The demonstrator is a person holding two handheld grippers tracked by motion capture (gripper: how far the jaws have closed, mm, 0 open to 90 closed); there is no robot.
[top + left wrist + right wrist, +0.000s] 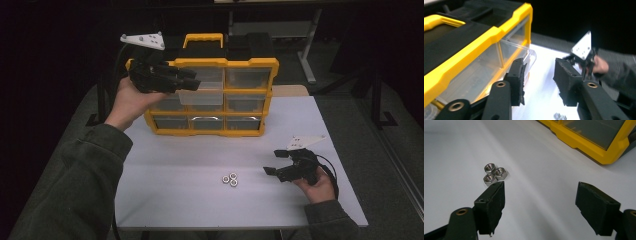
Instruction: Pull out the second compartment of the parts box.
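White table (210, 210) with yellow organizer (212, 97), three nuts (230, 179), dark room.

Overhead view; two close gripper-mounted views

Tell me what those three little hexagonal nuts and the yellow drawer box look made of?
The three small hexagonal nuts look like bare steel: silvery with bright glints. The yellow-framed drawer organiser seems moulded plastic, matte yellow, and its pulled-out clear drawer see-through plastic.

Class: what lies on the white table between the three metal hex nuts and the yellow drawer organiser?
Nothing: in the high view, bare white table separates the three metal hex nuts from the yellow drawer organiser.
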